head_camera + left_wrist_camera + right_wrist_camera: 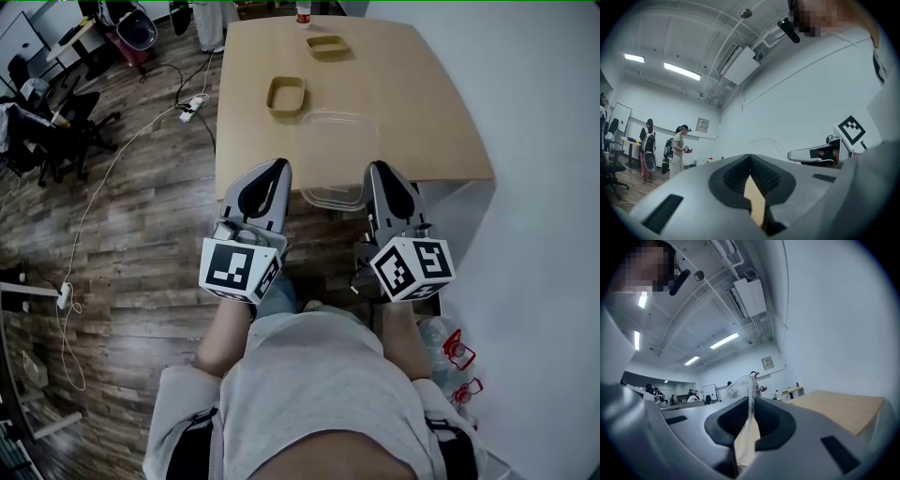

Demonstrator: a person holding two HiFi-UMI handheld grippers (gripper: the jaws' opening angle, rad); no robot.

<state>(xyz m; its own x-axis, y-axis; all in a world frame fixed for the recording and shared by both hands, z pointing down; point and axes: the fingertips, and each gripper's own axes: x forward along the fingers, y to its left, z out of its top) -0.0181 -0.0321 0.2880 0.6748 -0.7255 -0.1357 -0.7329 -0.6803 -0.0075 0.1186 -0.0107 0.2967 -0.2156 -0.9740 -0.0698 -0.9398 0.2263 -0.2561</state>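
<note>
A clear plastic container sits at the near edge of a light wooden table. My right gripper is at that container's right side. In the right gripper view its jaws are shut on the container's thin clear rim, which rises between the fingertips of the right gripper. My left gripper is held just left of the container, at the table's edge. In the left gripper view the left gripper is shut with nothing in it, and the clear container shows beyond its tips.
Two tan trays and a bottle stand farther back on the table. A white wall runs along the right. Cables and a power strip lie on the wood floor at left, near office chairs. People stand far off.
</note>
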